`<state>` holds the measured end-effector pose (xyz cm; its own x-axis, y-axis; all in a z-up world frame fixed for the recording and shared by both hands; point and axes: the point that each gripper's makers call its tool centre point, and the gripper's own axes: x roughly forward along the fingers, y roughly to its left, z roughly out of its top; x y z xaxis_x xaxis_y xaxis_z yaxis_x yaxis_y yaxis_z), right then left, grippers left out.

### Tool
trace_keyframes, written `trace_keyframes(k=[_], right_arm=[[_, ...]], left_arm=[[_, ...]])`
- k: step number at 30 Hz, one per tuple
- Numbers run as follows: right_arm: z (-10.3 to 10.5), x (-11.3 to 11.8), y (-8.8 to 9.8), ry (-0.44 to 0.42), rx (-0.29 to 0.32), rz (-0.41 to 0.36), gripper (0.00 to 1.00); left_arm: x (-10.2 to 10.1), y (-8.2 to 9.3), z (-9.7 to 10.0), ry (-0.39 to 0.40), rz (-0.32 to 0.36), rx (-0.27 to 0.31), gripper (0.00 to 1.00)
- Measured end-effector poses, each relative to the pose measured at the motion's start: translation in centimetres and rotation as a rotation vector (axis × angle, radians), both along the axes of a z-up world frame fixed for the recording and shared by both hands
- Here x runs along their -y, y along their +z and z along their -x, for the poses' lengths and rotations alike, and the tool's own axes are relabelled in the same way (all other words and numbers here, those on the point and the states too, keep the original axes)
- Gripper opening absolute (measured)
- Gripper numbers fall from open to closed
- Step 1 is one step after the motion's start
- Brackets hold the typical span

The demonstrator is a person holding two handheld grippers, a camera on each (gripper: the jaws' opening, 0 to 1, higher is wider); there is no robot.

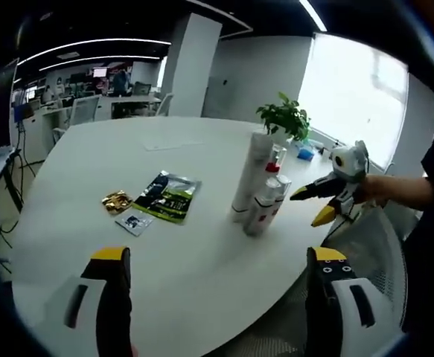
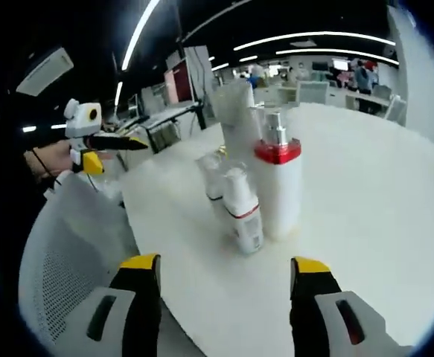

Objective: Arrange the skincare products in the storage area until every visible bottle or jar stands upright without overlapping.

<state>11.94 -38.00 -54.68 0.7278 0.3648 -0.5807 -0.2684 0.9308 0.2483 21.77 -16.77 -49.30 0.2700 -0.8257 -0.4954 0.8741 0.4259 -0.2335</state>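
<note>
On the white desk 4 skincare bottles stand upright in a tight cluster near the edge: 1 tall white tube, 1 pump bottle with a red collar and 2 small white bottles. Beside them lie 1 green packet, 1 gold wrapper and 1 small card, with 1 potted plant behind. The left tool and right tool both gape wide, holding nothing.

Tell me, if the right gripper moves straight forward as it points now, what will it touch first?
Probably the small white bottle with the red band, standing nearest between the open jaws of the right gripper. The taller red-collared pump bottle stands just behind it, to the right. Depth is hard to judge.
</note>
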Motion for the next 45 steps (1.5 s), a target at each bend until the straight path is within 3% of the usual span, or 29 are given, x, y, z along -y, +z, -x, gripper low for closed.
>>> trace_keyframes(k=[7, 12, 16, 22, 30, 37, 45], right_arm=[[0.9, -0.7, 2.1, -0.034, -0.003, 0.039, 0.87], [1.4, -0.6, 4.0, -0.120, 0.025, 0.000, 0.99], [2.1, -1.5, 5.1, -0.141, 0.050, -0.041, 0.99], [2.8, -1.8, 4.3, -0.158, 0.039, -0.075, 0.99], [3.6, -1.3, 3.7, -0.095, -0.004, -0.065, 0.99], [3.9, -0.8, 3.7, -0.117, -0.025, -0.102, 0.99], [3.8, -1.1, 3.5, -0.126, -0.060, -0.099, 0.99]], left_arm=[[-1.5, -0.4, 0.9, -0.004, -0.024, -0.010, 0.90], [-2.4, -0.3, 1.2, 0.008, -0.024, -0.017, 0.92], [-3.1, 0.3, 0.8, 0.042, -0.009, -0.037, 0.92], [-3.2, 1.1, 0.6, 0.096, 0.012, -0.061, 0.92], [-2.2, 1.3, 1.5, 0.172, -0.009, -0.073, 0.99], [-2.4, 1.6, 2.2, 0.188, -0.047, -0.076, 0.99], [-2.4, 0.9, 2.2, 0.139, -0.073, -0.094, 0.99]])
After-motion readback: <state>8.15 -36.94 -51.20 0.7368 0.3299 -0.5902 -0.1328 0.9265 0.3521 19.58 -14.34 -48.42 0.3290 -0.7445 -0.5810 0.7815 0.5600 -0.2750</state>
